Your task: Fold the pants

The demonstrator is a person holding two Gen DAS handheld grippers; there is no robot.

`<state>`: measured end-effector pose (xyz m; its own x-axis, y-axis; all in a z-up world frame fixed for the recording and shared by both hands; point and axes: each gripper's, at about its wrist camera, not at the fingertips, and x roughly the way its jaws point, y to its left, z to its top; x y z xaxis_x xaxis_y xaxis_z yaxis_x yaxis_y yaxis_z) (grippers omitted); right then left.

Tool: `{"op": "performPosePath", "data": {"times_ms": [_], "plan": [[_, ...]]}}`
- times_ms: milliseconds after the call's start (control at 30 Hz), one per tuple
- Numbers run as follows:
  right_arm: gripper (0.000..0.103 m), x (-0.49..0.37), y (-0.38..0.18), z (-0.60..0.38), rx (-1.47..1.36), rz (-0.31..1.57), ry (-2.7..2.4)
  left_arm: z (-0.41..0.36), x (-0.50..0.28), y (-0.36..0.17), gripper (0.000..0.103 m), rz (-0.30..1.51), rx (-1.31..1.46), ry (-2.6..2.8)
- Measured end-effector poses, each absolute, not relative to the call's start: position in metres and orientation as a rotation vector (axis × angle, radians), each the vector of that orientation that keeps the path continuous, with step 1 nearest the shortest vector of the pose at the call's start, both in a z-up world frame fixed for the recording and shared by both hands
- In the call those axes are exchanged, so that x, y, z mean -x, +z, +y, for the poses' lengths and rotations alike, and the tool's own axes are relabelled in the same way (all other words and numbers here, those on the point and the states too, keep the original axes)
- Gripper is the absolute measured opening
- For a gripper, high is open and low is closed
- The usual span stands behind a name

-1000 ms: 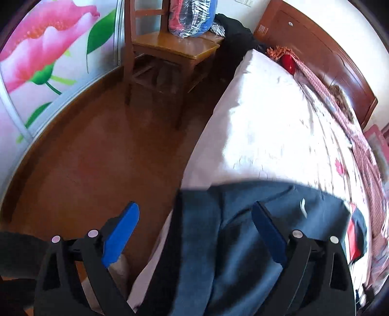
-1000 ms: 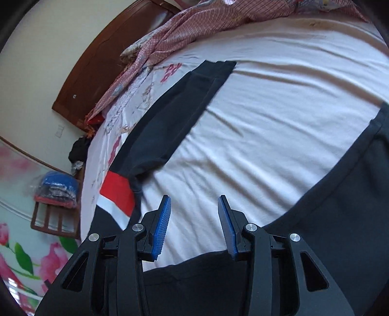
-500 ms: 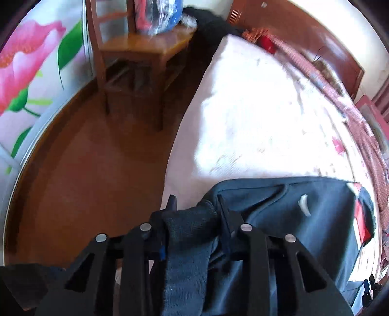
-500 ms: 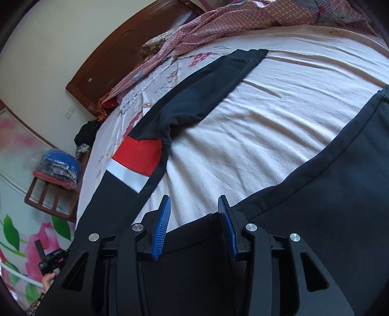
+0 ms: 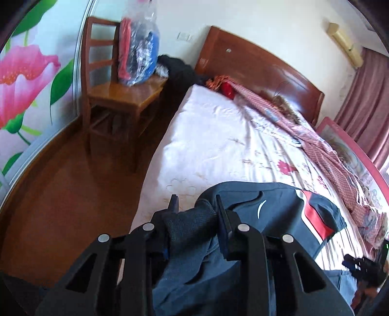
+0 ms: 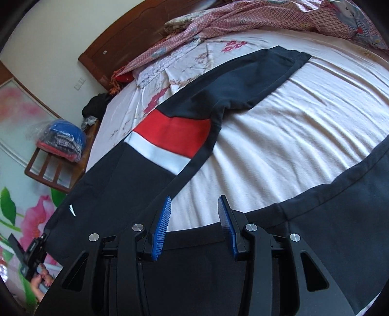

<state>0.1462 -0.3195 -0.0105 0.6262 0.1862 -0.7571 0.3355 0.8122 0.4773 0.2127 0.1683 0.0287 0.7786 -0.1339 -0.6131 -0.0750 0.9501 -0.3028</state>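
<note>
Wall panel: big pink flower mural (image 5: 22, 73) at the far left of the left wrist view.
Chair: wooden chair (image 5: 114, 92) beside the bed, with a clear plastic bag of clothes (image 5: 137, 48) standing on its seat.
Floor: polished brown wood floor (image 5: 68, 184) between mural and bed.
Left gripper: left gripper (image 5: 197, 206), jaws clenched on a bunched, ribbed dark band of the pants, at the bed's near left edge.
Pants: dark navy pants (image 6: 184, 109) with a red and white block on one leg, spread across the bed; one leg runs up toward the headboard, the other trails off to the right in the right wrist view.
Right gripper: right gripper (image 6: 194, 211), jaws released with a gap between the blue pads, hanging just over the dark fabric near the crotch; whether it touches, I cannot tell.
Bed: white floral sheet (image 6: 291, 126), brown wooden headboard (image 5: 262, 65).
Blanket: pink checked blanket (image 6: 243, 21) heaped along the bed's far side.
</note>
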Motion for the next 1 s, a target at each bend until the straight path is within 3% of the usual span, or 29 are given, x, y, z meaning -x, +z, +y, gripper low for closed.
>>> {"op": "performPosePath", "data": {"times_ms": [100,133,167,200,633,1000], "plan": [[0.04,-0.163,-0.006,-0.312,-0.614,0.945,-0.082,0.161,-0.199,0.032,0.028,0.652,0.309,-0.05],[0.048,-0.169,-0.004,-0.311,-0.606,0.957,-0.082,0.158,-0.193,0.033,0.028,0.642,0.307,-0.057],[0.069,-0.178,0.0,-0.31,-0.598,0.963,-0.093,0.159,-0.192,0.032,0.028,0.634,0.307,-0.063],[0.074,-0.184,0.004,-0.308,-0.595,0.962,-0.097,0.158,-0.188,0.033,0.028,0.626,0.309,-0.066],[0.075,-0.328,0.05,-0.28,-0.523,1.089,-0.19,0.143,-0.132,0.013,0.028,0.596,0.357,-0.116],[0.075,-0.397,0.02,-0.233,-0.39,1.228,-0.32,0.142,-0.118,0.005,0.028,0.604,0.343,-0.141]]}}
